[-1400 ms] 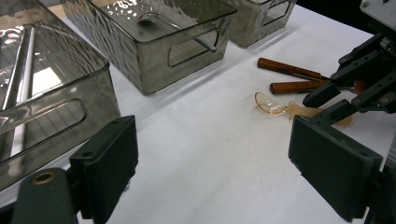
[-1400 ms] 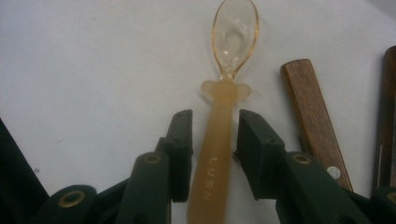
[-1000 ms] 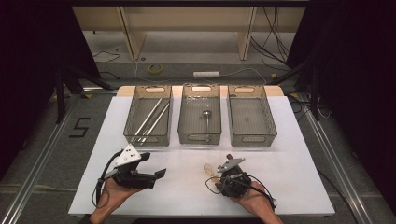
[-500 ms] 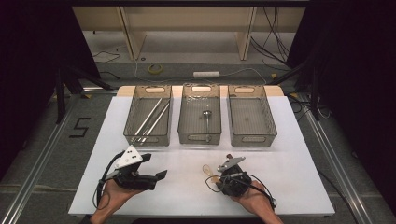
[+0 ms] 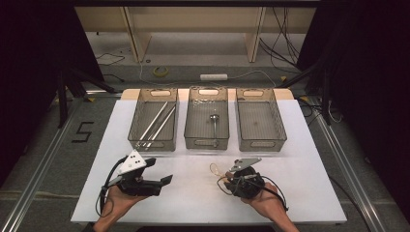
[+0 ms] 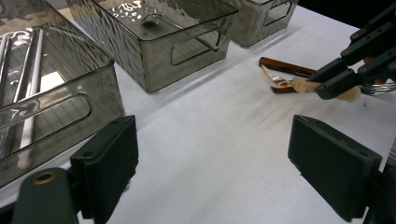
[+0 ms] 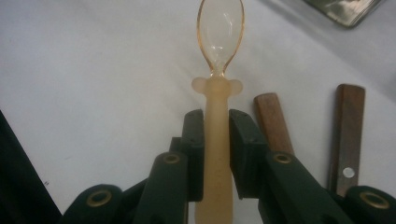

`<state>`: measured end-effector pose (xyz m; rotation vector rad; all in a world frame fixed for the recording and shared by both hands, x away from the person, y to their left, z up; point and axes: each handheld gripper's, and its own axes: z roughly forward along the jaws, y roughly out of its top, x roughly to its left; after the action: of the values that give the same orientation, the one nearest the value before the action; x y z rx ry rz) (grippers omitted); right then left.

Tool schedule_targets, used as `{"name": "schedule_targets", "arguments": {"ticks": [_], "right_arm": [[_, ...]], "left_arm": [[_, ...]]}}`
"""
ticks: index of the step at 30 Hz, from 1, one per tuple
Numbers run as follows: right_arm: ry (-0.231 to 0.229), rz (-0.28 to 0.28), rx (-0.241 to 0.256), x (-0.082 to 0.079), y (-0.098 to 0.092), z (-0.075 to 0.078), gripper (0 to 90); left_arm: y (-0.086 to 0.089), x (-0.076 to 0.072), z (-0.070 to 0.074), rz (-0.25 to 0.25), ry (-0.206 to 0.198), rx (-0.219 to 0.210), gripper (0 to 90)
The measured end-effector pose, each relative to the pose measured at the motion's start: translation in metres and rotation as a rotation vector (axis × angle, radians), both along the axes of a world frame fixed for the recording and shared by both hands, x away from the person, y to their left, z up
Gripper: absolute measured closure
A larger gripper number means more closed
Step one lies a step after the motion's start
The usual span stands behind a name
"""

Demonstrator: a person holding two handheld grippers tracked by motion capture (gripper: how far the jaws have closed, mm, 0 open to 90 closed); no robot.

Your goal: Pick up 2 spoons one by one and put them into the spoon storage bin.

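Observation:
A pale amber see-through spoon [image 7: 220, 32] points away from me, and my right gripper [image 7: 216, 140] is shut on its frosted handle. In the high view the right gripper [image 5: 231, 180] is at the front right of the white table [image 5: 300, 164], with the spoon's bowl [image 5: 214, 168] sticking out to its upper left. My left gripper [image 5: 159, 170] is at the front left, open and empty. In the left gripper view its jaws [image 6: 219, 163] stand wide apart over bare table, with the right gripper [image 6: 327, 81] and the spoon [image 6: 299, 84] farther off.
Three clear grey bins stand in a row at the back: the left bin [image 5: 137, 126] holds long metal rods, the middle bin [image 5: 191, 126] a metal spoon, the right bin [image 5: 278, 126] nothing. Two brown wooden handles [image 7: 345, 130] lie beside the right gripper.

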<state>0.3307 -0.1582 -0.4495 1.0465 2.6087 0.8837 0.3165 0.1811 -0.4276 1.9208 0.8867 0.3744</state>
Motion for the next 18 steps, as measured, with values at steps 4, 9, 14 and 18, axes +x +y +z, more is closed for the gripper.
{"name": "schedule_targets", "arguments": {"ticks": [4, 9, 14, 18], "right_arm": [[-0.028, -0.007, 0.026, 0.005, -0.003, 0.011, 77.8], [-0.06, -0.024, 0.043, 0.015, -0.005, 0.024, 77.8], [-0.083, -0.036, 0.056, 0.029, -0.001, 0.035, 77.7], [-0.096, -0.042, 0.067, 0.04, 0.003, 0.043, 77.7]], "left_arm": [[0.001, 0.001, 0.0, 0.003, -0.002, -0.005, 15.4], [0.001, 0.0, 0.001, 0.011, -0.012, -0.013, 15.5], [0.003, 0.0, 0.002, 0.015, -0.012, -0.028, 15.5], [0.004, -0.001, 0.003, 0.013, -0.021, -0.033, 15.4]]}}
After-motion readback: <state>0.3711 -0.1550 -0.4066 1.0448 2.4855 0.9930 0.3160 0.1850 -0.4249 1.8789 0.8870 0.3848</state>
